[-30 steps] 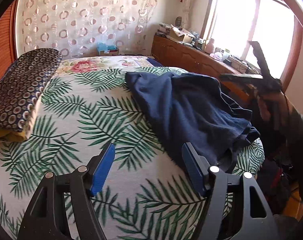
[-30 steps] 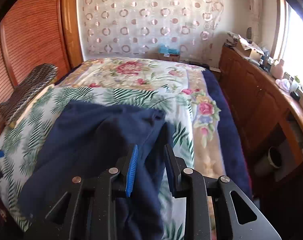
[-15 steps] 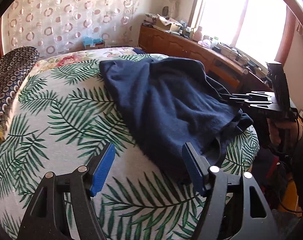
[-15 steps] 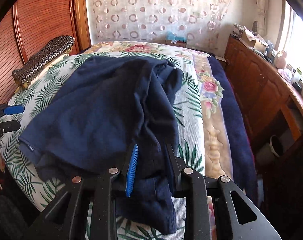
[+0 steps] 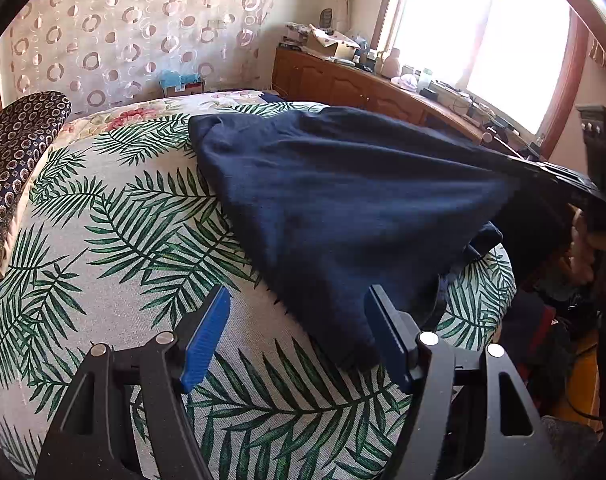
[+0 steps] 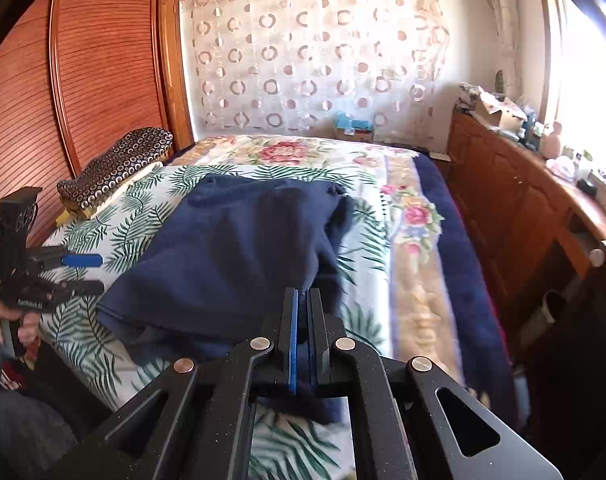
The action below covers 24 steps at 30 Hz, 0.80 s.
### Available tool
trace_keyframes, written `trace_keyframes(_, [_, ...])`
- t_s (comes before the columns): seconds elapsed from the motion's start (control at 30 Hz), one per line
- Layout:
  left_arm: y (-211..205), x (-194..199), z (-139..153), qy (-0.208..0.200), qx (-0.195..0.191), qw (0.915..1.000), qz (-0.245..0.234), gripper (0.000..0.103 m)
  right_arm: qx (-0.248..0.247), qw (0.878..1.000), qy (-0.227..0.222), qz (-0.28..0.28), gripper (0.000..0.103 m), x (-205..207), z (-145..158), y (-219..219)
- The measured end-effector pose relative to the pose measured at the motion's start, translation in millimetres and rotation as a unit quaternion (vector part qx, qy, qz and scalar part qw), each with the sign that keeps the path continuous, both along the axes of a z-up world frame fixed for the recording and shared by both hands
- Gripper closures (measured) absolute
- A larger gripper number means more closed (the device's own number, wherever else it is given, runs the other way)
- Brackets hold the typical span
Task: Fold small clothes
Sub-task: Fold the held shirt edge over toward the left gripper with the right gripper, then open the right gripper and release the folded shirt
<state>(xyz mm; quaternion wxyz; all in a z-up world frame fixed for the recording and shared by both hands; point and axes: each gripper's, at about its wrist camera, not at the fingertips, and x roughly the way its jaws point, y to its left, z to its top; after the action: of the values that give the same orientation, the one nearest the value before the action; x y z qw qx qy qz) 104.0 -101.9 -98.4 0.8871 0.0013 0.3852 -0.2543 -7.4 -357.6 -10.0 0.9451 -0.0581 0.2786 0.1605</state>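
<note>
With the navy garment (image 5: 343, 200) spread on the bed (image 5: 123, 240) and one edge pinched taut in the right tool (image 6: 301, 300), the wide-spread left tool (image 5: 295, 320) is best closed on the near corner before lifting evenly.

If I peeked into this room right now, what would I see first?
First you'd see the big dark blue garment sprawled across the leafy green bedspread in the middle of the bed. The right claw is pinched shut on its near edge, pulling the cloth up tight, while the left claw waits wide open by the garment's other corner. Behind the bed hangs a curtain covered in circles.
</note>
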Motion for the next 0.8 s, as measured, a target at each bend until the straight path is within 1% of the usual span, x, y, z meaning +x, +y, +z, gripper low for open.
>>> trace_keyframes(0.1, [1.4, -0.3, 0.7, -0.001, -0.004, 1.0000, 0.002, 0.033, -0.005, 1.000, 0.021, -0.010, 0.100, -8.7, -7.7, -9.7])
trace_keyframes(0.17, [1.3, -0.5, 0.9, 0.000, -0.006, 1.0000, 0.002, 0.033, -0.016, 0.999, 0.038, -0.015, 0.100, -10.2, -20.7, -10.6])
trace_keyframes(0.23, [0.9, -0.6, 1.2, -0.001, -0.006, 1.0000, 0.001, 0.033, -0.019, 0.998, 0.065, -0.011, 0.100, -7.0, -35.9, -8.4])
trace_keyframes(0.33, [1.4, 0.6, 2.6, -0.004, -0.004, 1.0000, 0.002, 0.033, -0.025, 0.997, 0.075, -0.014, 0.099, 1.1, -41.7, -1.8])
trace_keyframes(0.47, [5.4, 9.7, 7.1, -0.008, 0.000, 0.9999, 0.010, 0.033, -0.019, 0.998, 0.060, -0.016, 0.099, 8.8, -29.6, 0.2])
trace_keyframes(0.5, [7.5, 13.7, 9.3, -0.011, 0.000, 0.9999, 0.013, 0.033, -0.021, 0.998, 0.056, -0.016, 0.092, 10.8, -26.6, 2.2])
trace_keyframes(0.57, [9.6, 21.3, 13.7, -0.015, 0.000, 0.9998, 0.016, 0.033, -0.018, 0.999, 0.044, -0.017, 0.084, 16.4, -18.3, 1.4])
trace_keyframes(0.67, [11.5, 37.7, 21.8, -0.028, 0.010, 0.9994, 0.021, 0.033, -0.018, 0.999, 0.028, -0.017, 0.079, 32.5, -6.7, 0.1])
trace_keyframes(0.8, [14.7, 61.6, 29.9, -0.035, 0.011, 0.9989, 0.029, 0.033, -0.018, 1.000, 0.015, -0.010, 0.078, 67.9, -8.6, 12.7])
